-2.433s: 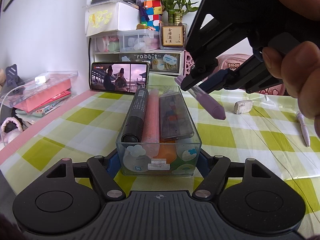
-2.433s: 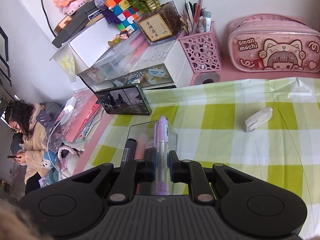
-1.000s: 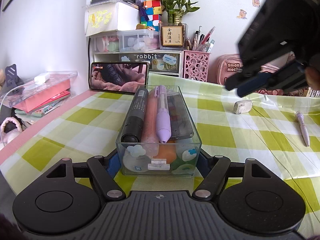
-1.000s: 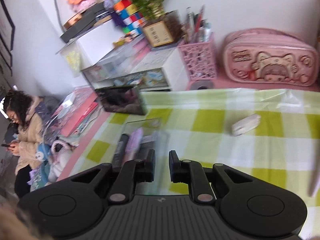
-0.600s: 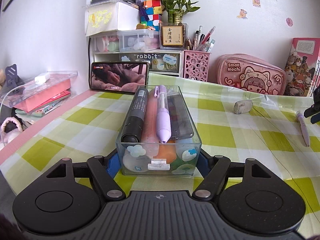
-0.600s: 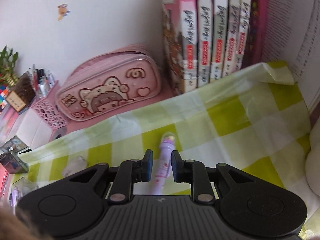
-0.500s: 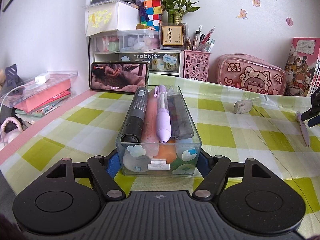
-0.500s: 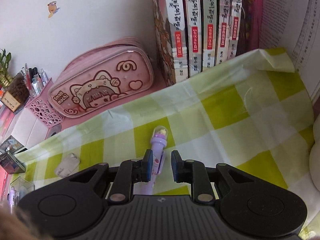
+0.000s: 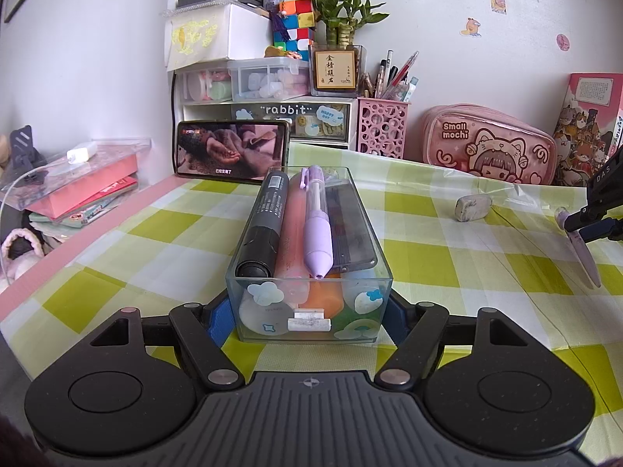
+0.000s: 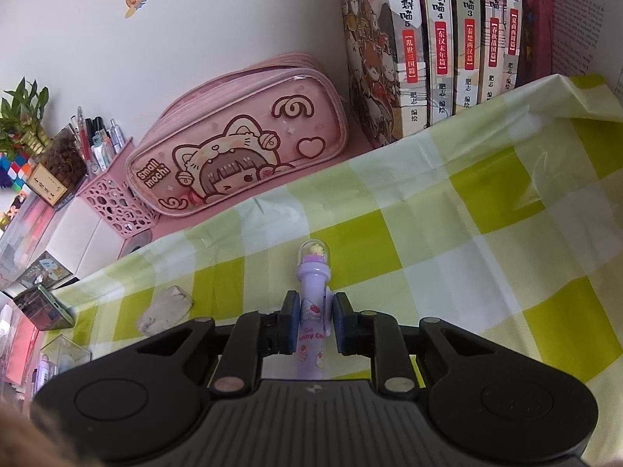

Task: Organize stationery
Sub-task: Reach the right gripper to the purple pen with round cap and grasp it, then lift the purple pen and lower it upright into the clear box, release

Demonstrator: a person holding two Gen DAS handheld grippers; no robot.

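Note:
My left gripper (image 9: 309,311) is shut on a clear stationery box (image 9: 309,313) resting on the green checked cloth. In the box lie a black marker (image 9: 264,223), a pink tube (image 9: 292,233), a lilac pen (image 9: 317,225) and a dark flat case (image 9: 348,225). My right gripper (image 10: 315,321) straddles a purple cartoon pen (image 10: 313,295) with a clear domed cap; its pads touch the barrel. In the left wrist view this pen (image 9: 580,247) lies on the cloth at the far right under the right gripper's fingers (image 9: 592,225). A grey eraser (image 9: 473,206) lies between box and pen.
A pink pencil case (image 10: 241,151), a pink pen cup (image 9: 383,126) and a row of books (image 10: 436,39) stand along the back wall. A phone (image 9: 233,153) leans behind the box. Drawer units and a plant stand at the back left.
My right gripper dropped the lilac pen into the box, swung right to the purple cartoon pen and closed around its barrel. My left gripper and the box have not moved.

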